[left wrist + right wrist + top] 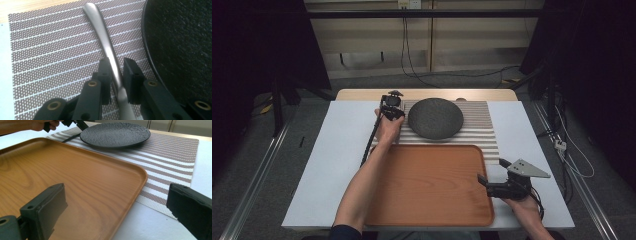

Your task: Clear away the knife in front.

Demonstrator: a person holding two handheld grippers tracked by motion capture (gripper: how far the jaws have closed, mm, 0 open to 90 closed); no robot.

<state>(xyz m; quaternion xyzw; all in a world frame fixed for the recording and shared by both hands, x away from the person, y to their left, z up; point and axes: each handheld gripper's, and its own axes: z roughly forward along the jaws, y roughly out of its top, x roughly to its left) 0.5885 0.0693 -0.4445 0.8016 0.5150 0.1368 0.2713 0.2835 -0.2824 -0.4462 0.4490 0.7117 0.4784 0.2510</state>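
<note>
Where the left gripper [117,72] straddles it — metal handle [105,42] lies between.

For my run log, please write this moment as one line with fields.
left gripper: closing around metal utensil handle on striped placemat | right gripper: open, above wooden tray edge | black plate: on placemat

White table [337,150]: striped placemat [482,125], wooden tray [432,185].

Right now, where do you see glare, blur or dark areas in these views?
Left gripper view: glare streak along the handle, soft where it nears the lens. Right gripper view: near jaws blurred, plate sharp. High view: room edges dark, table evenly lit.
</note>
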